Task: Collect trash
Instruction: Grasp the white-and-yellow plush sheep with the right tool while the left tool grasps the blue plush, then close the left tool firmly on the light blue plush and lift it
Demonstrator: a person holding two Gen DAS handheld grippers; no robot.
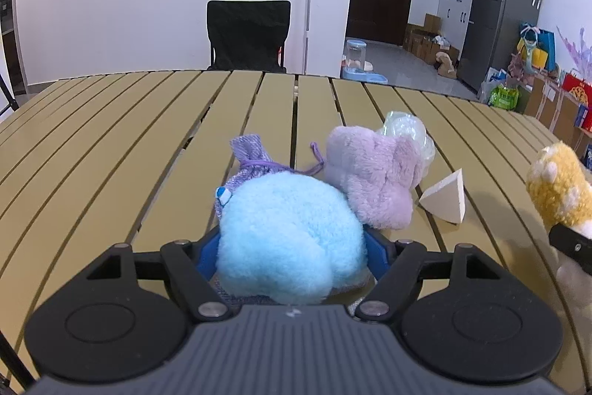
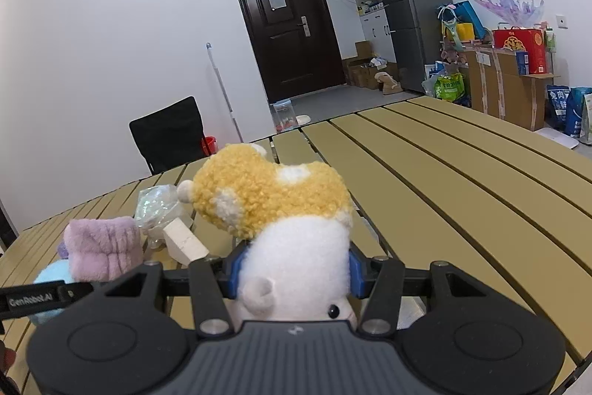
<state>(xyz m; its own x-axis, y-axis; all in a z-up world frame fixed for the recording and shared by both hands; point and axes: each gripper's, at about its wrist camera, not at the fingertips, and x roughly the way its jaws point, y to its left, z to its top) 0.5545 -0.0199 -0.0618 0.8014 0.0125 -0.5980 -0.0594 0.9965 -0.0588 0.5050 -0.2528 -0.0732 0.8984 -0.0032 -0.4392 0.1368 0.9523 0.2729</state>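
Spanning both views: slatted tan worktop (image 1: 111, 143), everything below lying on or held over it.
Right gripper (image 2: 294, 274): clamped on a yellow-and-white plush (image 2: 273, 206), blue pads pressing its white body.
Left gripper (image 1: 292, 247): blue pads at both sides of a blue puff (image 1: 288, 236), which fills the gap; contact looks real, so gripping.
Pink plush (image 1: 373, 176): on the worktop, touching the puff's far right side.
Purple pouch (image 1: 249, 158): behind the puff, partly hidden.
Crumpled plastic (image 1: 407, 128): behind the pink plush.
Foam wedge (image 1: 446, 200): just right of the pink plush.
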